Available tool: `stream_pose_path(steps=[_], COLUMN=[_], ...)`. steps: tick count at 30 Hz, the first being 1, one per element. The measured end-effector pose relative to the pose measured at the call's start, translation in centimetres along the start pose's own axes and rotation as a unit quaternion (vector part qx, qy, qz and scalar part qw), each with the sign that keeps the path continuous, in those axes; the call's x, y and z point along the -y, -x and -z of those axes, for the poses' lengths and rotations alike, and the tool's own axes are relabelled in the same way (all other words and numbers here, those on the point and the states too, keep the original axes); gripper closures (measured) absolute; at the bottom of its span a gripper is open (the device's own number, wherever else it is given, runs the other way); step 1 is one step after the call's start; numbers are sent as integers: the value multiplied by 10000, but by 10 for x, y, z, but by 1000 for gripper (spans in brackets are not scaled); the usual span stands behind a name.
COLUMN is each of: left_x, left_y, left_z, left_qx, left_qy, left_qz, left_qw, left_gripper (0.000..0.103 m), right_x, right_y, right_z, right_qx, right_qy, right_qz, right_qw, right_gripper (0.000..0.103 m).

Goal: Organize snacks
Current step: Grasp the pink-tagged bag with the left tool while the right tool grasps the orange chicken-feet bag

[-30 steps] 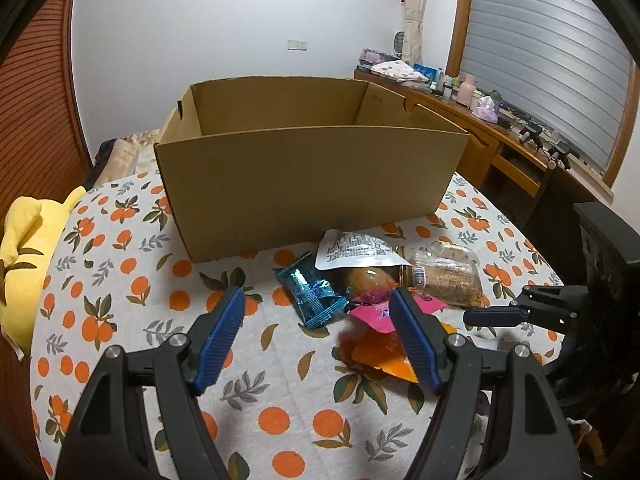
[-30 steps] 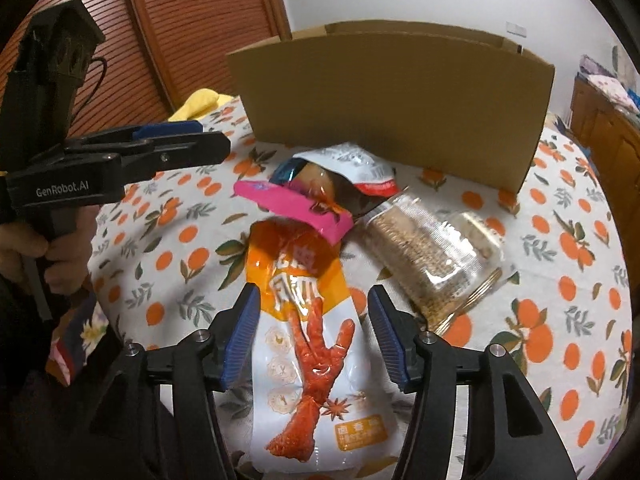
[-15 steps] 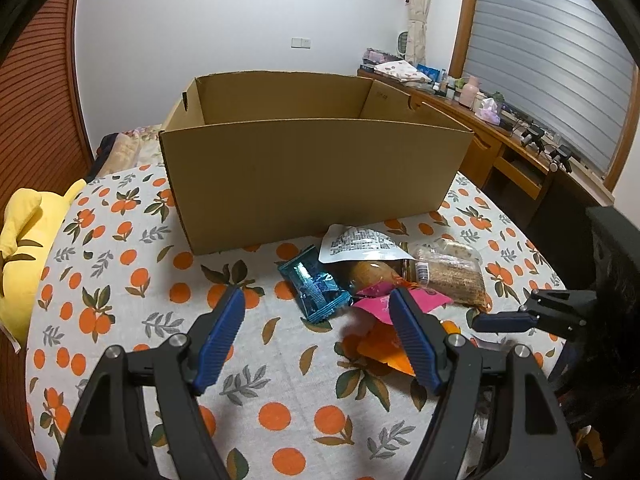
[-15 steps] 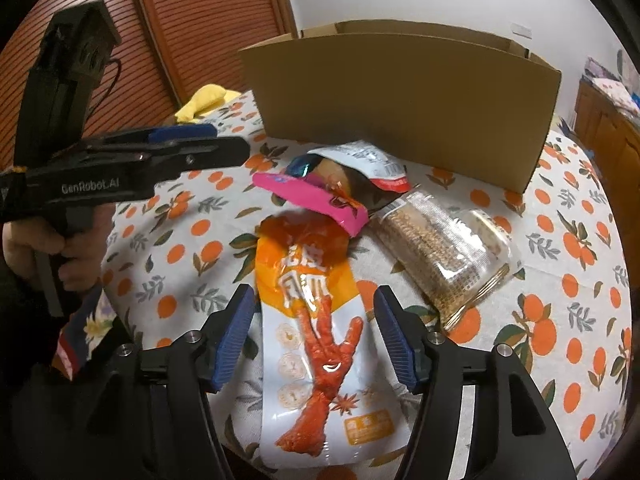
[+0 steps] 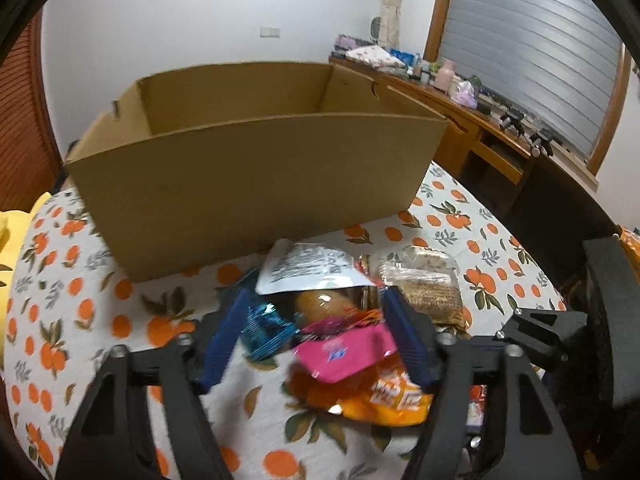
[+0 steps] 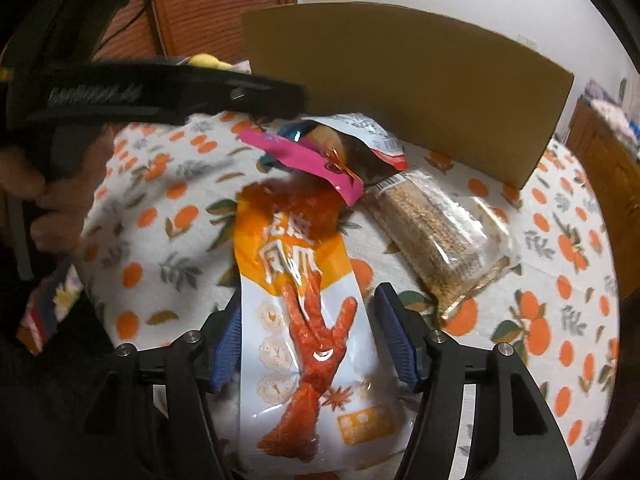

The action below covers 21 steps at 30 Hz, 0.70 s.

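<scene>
An open cardboard box [image 5: 256, 184] [image 6: 400, 80] stands at the back of the orange-print tablecloth [image 5: 80, 300]. In front of it lies a snack pile: a bun in a white-topped packet [image 5: 316, 280], a blue packet [image 5: 264, 328], a pink packet [image 5: 344, 352] [image 6: 304, 156], a grain bar packet [image 5: 428, 284] [image 6: 436, 240] and an orange chicken-feet packet [image 6: 300, 300] [image 5: 384, 396]. My left gripper [image 5: 316, 320] straddles the pink and blue packets, its jaws closing, with no firm press visible. My right gripper [image 6: 308, 340] straddles the chicken-feet packet, which lies flat between the pads.
A yellow soft toy [image 5: 12, 232] lies at the table's left edge. A wooden desk [image 5: 460, 120] crowded with bottles stands behind on the right, under a shuttered window. Slatted wooden doors [image 6: 220, 12] stand behind on the left. A hand [image 6: 24, 184] holds the left gripper.
My left gripper has moved forward over the snack pile and its jaws have narrowed around the pink and blue packets. The right gripper has stayed over the chicken-feet packet.
</scene>
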<state>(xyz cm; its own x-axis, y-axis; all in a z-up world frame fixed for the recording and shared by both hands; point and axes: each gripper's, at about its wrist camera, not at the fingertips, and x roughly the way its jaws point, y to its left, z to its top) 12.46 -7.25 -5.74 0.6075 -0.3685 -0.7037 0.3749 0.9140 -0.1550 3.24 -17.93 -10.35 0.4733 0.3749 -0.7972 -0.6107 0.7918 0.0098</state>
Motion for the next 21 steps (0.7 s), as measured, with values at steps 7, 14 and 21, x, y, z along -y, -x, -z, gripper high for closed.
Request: stream_pose_path(steps=[7, 14, 21], left_x=[6, 4, 1], left_y=[-21, -32, -47], left_z=[1, -4, 2], left_qx=[-355, -479, -765], left_qy=[-182, -232, -282], left_qz=[-141, -262, -292], left_qw=[9991, 9982, 9962], left_gripper=[55, 50, 54], right_x=[10, 11, 9], right_y=[2, 5, 4], right_z=[4, 8, 9], right_qx=[23, 133, 139], right_qy=[-101, -142, -148], right_qz=[129, 197, 204], right_qw=[9999, 9996, 9996], right_gripper=[42, 45, 45])
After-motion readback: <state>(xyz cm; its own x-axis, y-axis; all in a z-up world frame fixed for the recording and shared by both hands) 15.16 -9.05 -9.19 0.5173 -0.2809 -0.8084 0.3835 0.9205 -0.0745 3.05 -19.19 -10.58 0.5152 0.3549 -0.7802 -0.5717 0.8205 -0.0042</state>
